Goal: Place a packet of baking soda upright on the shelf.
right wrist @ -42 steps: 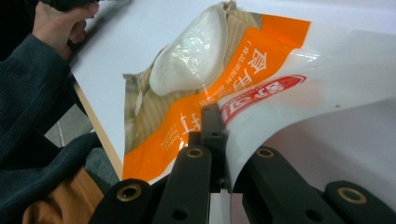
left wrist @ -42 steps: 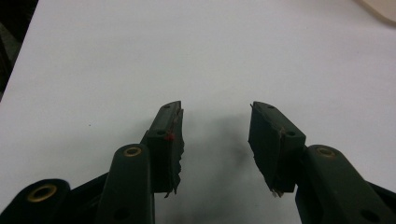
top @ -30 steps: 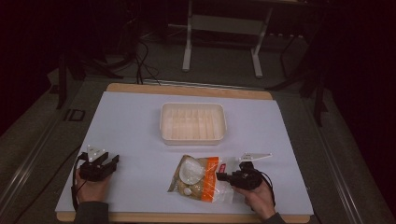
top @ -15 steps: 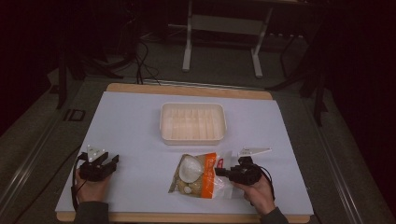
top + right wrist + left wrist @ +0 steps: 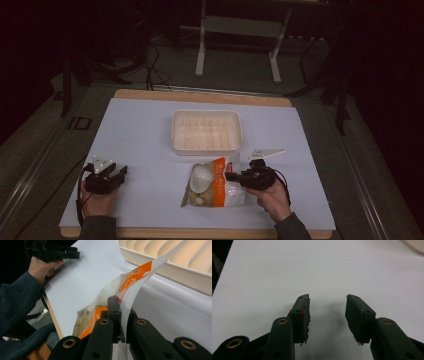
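Right gripper (image 5: 119, 315) jaws clamp snack bag (image 5: 130, 290) edge; left gripper (image 5: 327, 312) jaws wide apart.

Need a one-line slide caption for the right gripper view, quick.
Right tool shut on the snack bag's edge, ribbed tray beyond, left tool farther off.

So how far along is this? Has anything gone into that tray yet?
Early, it seems. The right gripper is shut on the snack bag's edge; that grab looks done. The tray holds nothing, and the left gripper rests open on the table. Probably opening or emptying remains.
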`<state>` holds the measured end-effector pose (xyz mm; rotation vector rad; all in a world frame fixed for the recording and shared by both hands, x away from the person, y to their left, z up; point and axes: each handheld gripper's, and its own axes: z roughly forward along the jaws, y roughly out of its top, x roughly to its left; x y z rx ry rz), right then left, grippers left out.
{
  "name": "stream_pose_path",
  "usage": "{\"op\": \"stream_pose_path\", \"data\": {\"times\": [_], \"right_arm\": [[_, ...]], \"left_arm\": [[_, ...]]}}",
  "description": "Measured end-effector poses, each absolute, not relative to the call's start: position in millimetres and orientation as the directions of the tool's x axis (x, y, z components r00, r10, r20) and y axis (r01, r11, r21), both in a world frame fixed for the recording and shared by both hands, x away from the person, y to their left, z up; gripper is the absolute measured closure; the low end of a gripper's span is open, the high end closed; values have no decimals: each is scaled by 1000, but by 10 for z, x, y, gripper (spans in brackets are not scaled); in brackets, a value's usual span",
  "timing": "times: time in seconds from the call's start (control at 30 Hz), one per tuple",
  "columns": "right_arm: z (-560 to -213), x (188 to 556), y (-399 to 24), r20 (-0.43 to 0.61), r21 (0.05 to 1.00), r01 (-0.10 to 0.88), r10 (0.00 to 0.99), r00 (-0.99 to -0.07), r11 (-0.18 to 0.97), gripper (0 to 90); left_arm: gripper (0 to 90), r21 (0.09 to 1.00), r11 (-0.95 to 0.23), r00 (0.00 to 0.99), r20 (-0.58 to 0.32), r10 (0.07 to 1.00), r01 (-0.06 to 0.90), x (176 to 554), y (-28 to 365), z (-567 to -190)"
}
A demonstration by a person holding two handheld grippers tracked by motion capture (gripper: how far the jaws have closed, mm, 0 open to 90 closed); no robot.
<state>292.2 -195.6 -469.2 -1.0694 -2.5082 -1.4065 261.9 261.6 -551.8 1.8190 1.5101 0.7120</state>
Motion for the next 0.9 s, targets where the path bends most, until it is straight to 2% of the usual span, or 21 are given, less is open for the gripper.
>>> {"op": "stream_pose_path", "data": {"times": [0.9], "right_arm": [[-4422, 3050, -1558, 421, 753, 582, 456, -784, 307, 900]], "left_arm": [[540, 773, -109, 183, -9, 983, 625, 2617, 2623, -5515]]}}
